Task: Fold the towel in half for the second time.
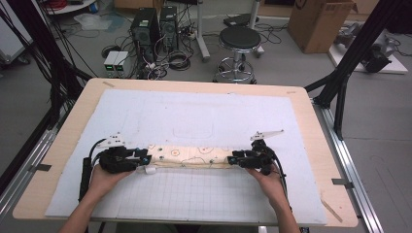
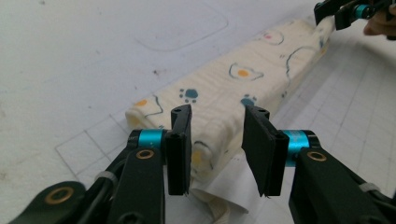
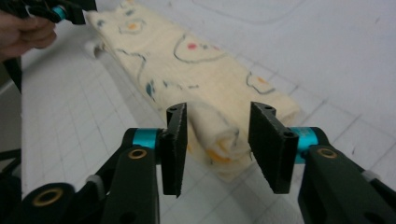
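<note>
Cloth point(image 1: 192, 156): on mat point(image 1: 194, 121), running 9 to 3 o'clock, near edge.
Left gripper point(image 1: 144, 156): at cloth's 9 o'clock end.
Right gripper point(image 1: 232, 159): at 3 o'clock end.
Stool point(image 1: 239, 41): beyond table point(image 1: 311, 126), 12 o'clock.

I can read no words, brand names or numbers anywhere here. The cloth point(image 1: 194, 156) between my grippers carries only printed fried-egg and paw shapes, no lettering.
</note>
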